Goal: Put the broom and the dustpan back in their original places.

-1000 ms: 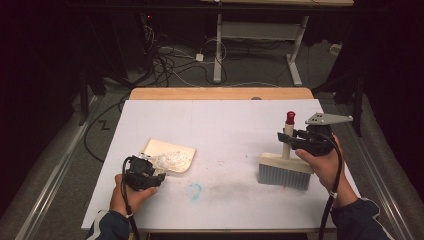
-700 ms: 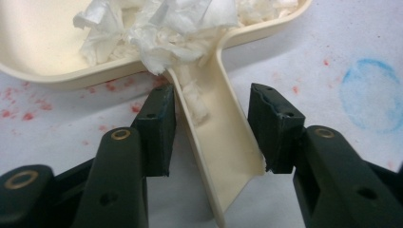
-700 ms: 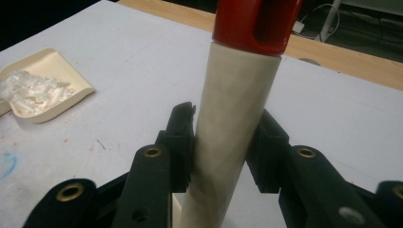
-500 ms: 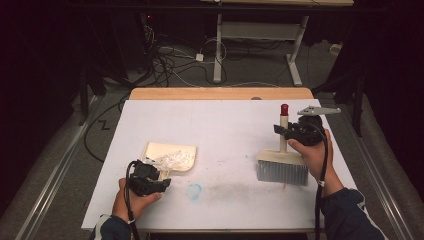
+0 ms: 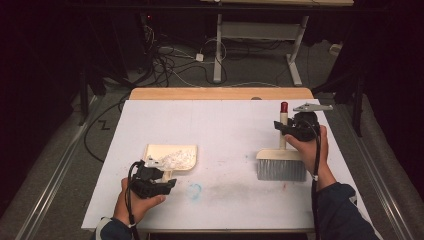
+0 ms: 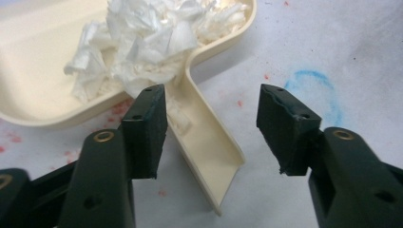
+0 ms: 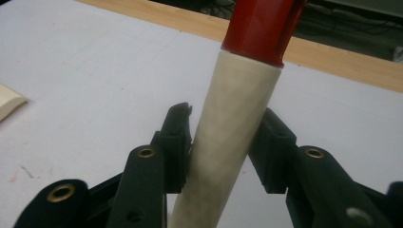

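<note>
The left gripper (image 6: pixel 211 114), jaws just opened, stands released astride the cream plastic dustpan (image 5: pixel 171 156) handle, at the table's (image 5: pixel 225 125) near left. Its own view reveals crumpled white paper scraps (image 6: pixel 152 33) heaped inside. The right gripper (image 7: pixel 223 142), loosening, still touches the brush (image 5: pixel 281 162) by its pale, red-capped handle; grey bristles rest on the table's right side.
</note>
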### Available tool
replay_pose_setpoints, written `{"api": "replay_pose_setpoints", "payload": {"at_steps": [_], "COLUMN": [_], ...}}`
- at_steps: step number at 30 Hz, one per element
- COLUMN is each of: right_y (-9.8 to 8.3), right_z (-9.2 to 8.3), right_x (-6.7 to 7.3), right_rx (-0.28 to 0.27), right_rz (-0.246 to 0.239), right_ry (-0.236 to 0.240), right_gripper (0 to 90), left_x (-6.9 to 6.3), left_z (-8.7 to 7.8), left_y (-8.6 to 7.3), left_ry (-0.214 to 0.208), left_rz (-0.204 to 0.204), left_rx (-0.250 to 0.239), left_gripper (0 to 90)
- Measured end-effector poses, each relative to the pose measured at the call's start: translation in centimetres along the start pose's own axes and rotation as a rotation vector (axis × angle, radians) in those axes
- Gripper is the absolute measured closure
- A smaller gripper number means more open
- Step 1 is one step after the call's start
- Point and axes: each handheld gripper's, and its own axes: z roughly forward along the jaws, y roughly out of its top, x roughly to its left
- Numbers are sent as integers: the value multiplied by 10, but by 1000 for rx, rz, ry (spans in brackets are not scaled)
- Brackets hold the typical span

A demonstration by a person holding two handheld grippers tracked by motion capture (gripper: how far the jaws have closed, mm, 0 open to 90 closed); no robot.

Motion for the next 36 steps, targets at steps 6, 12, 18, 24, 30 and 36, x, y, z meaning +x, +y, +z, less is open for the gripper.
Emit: {"api": "replay_pose_setpoints", "payload": {"at_steps": [6, 12, 18, 24, 30, 36], "right_y": [2, 2, 3, 4, 4, 4], "right_z": [-6, -7, -8, -13, -18, -23], "right_x": [-2, -1, 2, 5, 11, 21], "right_rx": [-58, -66, -78, -111, -134, -182], "right_rz": [-2, -3, -20, -17, -22, -55], "right_ry": [-53, -53, -44, -43, -22, -4], "right_gripper": [566, 539, 479, 385, 325, 282], "left_x": [1, -1, -4, -5, -6, -9], "left_z": [-2, -1, 0, -3, -3, -2], "left_y": [-1, -2, -2, -2, -6, -9], "left_ry": [29, 43, 59, 76, 102, 116], "left_rz": [16, 44, 78, 113, 166, 198], "left_rx": [-27, -43, -55, -101, -132, -208], "left_gripper": [318, 283, 246, 238, 228, 211]}}
